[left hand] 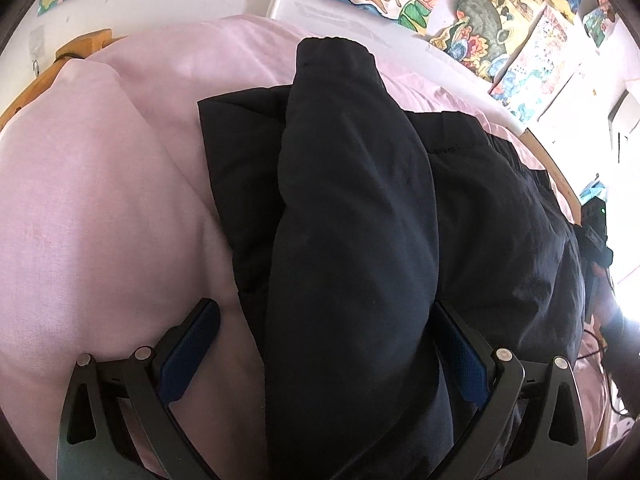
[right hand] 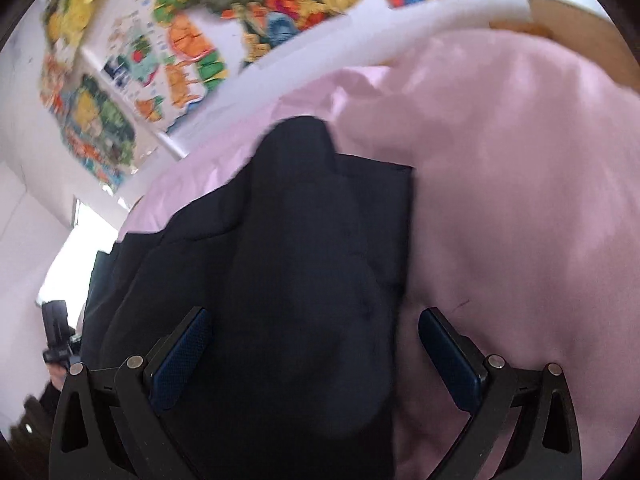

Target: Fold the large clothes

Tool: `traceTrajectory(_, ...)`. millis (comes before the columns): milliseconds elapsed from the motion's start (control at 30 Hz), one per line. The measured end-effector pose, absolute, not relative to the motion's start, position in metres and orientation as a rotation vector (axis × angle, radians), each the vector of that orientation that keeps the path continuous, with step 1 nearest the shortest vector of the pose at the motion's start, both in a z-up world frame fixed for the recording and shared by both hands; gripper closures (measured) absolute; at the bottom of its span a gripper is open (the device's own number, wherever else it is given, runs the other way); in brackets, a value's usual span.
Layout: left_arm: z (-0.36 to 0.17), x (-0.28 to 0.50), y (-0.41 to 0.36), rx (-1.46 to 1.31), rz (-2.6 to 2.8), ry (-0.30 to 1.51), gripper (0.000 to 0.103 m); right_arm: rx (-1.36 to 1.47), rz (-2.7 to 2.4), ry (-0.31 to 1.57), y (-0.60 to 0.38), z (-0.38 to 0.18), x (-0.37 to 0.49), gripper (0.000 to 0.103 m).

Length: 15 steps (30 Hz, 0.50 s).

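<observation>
A large black padded jacket (left hand: 360,208) lies on a pink bedsheet (left hand: 100,200). One puffy sleeve is folded lengthwise over its body, cuff at the far end (left hand: 332,50). My left gripper (left hand: 324,320) is open just above the near end of that sleeve, its fingers either side of it. In the right wrist view the same jacket (right hand: 288,272) fills the middle, blurred. My right gripper (right hand: 314,336) is open over the jacket's right edge, left finger above black cloth, right finger above the pink sheet (right hand: 520,220).
A wooden bed frame (left hand: 556,176) with a white padded rail (right hand: 420,28) runs along the far edge. Colourful drawings (left hand: 472,12) cover the white wall behind. The other hand-held gripper (left hand: 596,240) shows at the right edge of the left wrist view.
</observation>
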<state>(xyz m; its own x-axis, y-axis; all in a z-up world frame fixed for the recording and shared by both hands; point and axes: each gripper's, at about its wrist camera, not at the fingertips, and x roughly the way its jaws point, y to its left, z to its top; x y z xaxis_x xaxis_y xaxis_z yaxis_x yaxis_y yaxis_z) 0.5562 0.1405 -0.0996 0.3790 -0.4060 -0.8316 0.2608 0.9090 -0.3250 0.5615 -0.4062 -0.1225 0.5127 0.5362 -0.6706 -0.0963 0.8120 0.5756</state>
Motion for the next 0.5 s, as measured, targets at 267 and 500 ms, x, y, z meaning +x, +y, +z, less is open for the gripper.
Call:
traceTrajectory(267, -0.103, 0.559, 0.14, -0.156, -0.474, 1.117, 0.001, 0.521, 0.498, 1.025, -0.41, -0.139, 0.572, 0.0)
traceTrajectory(500, -0.109, 0.582, 0.14, -0.195, -0.542, 1.176, 0.001, 0.56, 0.565, 1.058, -0.405, -0.152, 0.574, 0.0)
